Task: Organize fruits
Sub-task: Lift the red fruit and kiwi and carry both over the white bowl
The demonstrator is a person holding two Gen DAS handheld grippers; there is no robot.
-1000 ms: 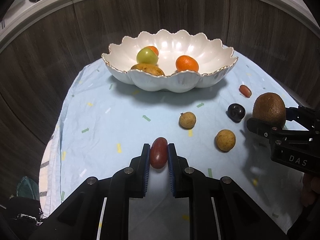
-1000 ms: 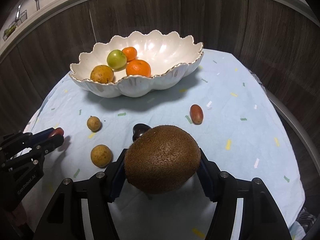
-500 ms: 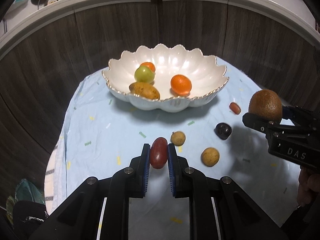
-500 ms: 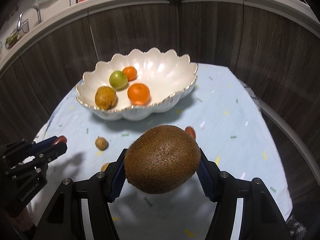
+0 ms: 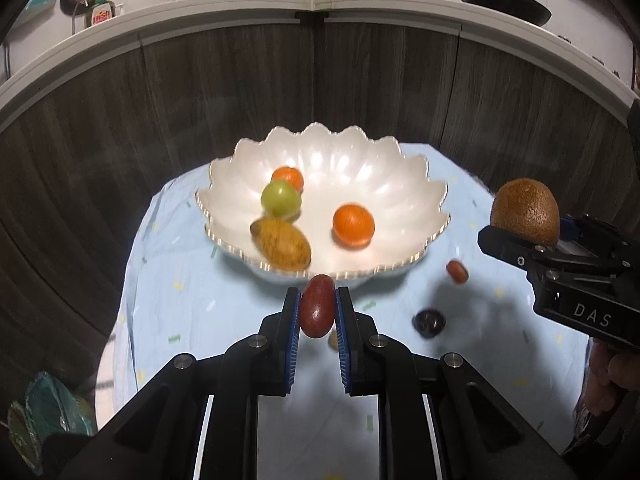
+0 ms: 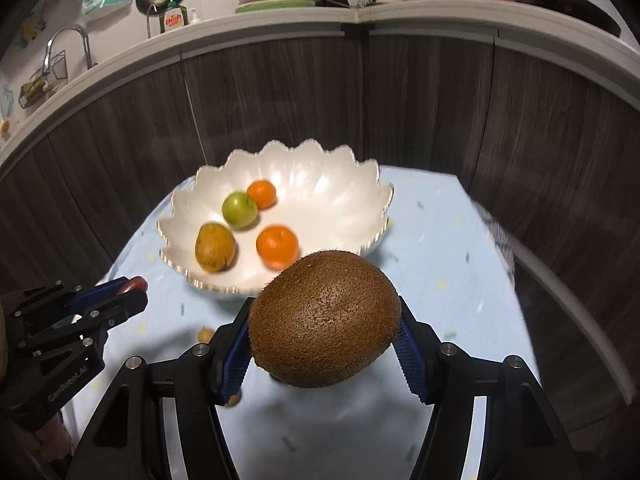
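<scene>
My left gripper (image 5: 317, 312) is shut on a dark red oval fruit (image 5: 317, 311), held in the air short of the white scalloped bowl (image 5: 400, 168). My right gripper (image 6: 324, 340) is shut on a brown kiwi (image 6: 325, 325), also raised, to the right of the bowl (image 6: 352, 184); it shows in the left wrist view (image 5: 552, 252) with the kiwi (image 5: 525, 211). The bowl holds two oranges (image 5: 354, 225), a green fruit (image 5: 281, 199) and a yellow-brown fruit (image 5: 281, 243).
On the light blue cloth (image 5: 168, 300) lie a small red fruit (image 5: 457, 271), a dark plum (image 5: 429, 323) and a small tan fruit (image 6: 206, 334). A dark wood panel wall (image 5: 120, 120) curves behind the table. A counter with dishes runs above it.
Both grippers have risen with their fruit and moved toward the bowl. The loose fruits on the cloth now sit lower and partly hidden behind the fingers.
</scene>
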